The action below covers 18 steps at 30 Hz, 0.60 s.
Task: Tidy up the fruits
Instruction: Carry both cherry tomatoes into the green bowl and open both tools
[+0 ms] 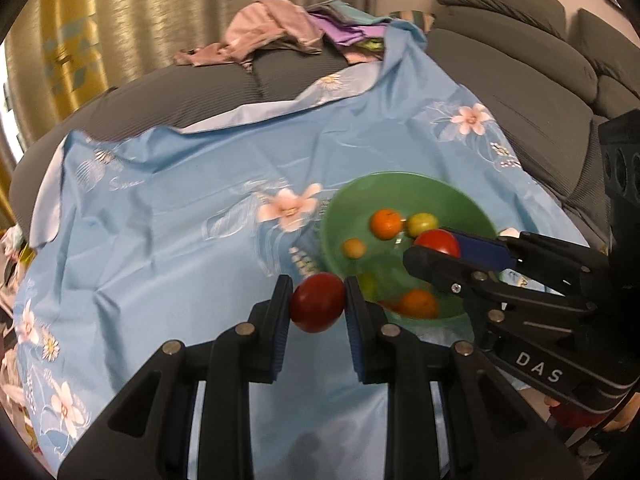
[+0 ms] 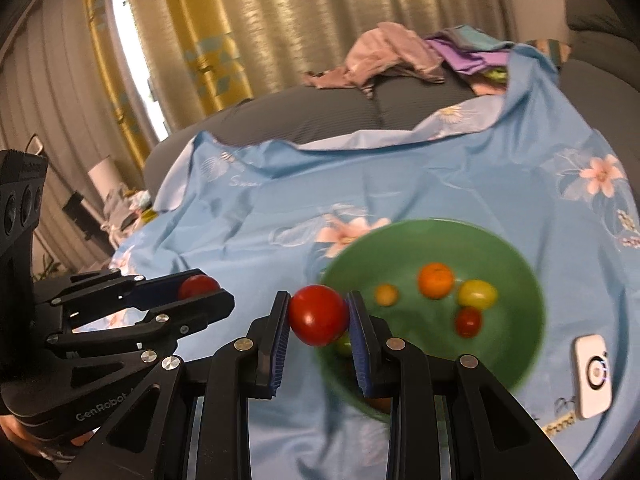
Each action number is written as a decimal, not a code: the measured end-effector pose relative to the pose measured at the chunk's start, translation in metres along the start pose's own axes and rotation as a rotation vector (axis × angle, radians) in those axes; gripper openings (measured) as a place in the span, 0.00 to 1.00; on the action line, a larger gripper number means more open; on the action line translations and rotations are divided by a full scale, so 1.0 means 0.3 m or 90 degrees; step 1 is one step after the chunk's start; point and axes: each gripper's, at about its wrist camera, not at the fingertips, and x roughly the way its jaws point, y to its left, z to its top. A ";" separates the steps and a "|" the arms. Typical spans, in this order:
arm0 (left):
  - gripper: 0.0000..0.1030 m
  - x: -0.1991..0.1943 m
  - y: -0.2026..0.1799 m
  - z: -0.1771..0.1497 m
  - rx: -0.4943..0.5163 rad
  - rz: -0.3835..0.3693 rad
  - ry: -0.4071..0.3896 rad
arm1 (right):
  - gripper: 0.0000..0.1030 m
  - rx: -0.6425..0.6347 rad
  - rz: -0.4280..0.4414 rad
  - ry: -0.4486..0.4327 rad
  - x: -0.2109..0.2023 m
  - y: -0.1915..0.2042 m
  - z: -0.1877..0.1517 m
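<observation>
A green bowl (image 1: 344, 216) (image 2: 520, 264) sits on a blue flowered cloth and holds several small fruits: an orange one (image 1: 386, 224) (image 2: 435, 280), a yellow-green one (image 1: 422, 223) (image 2: 478, 294), a small yellow one (image 1: 354, 248) (image 2: 386, 294) and a small red one (image 2: 468, 322). My left gripper (image 1: 318, 306) is shut on a red tomato (image 1: 318, 307), just left of the bowl's rim. My right gripper (image 2: 319, 314) is shut on another red tomato (image 2: 319, 315) at the bowl's left rim. Each gripper shows in the other's view, holding its tomato (image 1: 438, 242) (image 2: 196, 286).
The blue cloth (image 1: 180, 220) (image 2: 400, 184) covers a grey sofa (image 1: 500, 80). A pile of pink and purple clothes (image 1: 288, 28) (image 2: 400, 56) lies at the back. A small white device (image 2: 594, 378) lies on the cloth right of the bowl. Curtains hang behind.
</observation>
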 end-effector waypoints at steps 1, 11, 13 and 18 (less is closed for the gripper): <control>0.25 0.010 -0.015 0.007 0.005 -0.003 0.002 | 0.29 0.004 -0.004 -0.002 -0.006 -0.014 -0.001; 0.25 0.108 -0.137 0.054 0.051 -0.024 0.026 | 0.29 0.042 -0.033 -0.008 -0.028 -0.158 -0.016; 0.25 0.129 -0.157 0.059 0.059 -0.025 0.032 | 0.29 0.049 -0.036 -0.006 -0.023 -0.179 -0.019; 0.25 0.174 -0.183 0.069 0.069 -0.030 0.048 | 0.29 0.059 -0.040 0.000 -0.011 -0.221 -0.024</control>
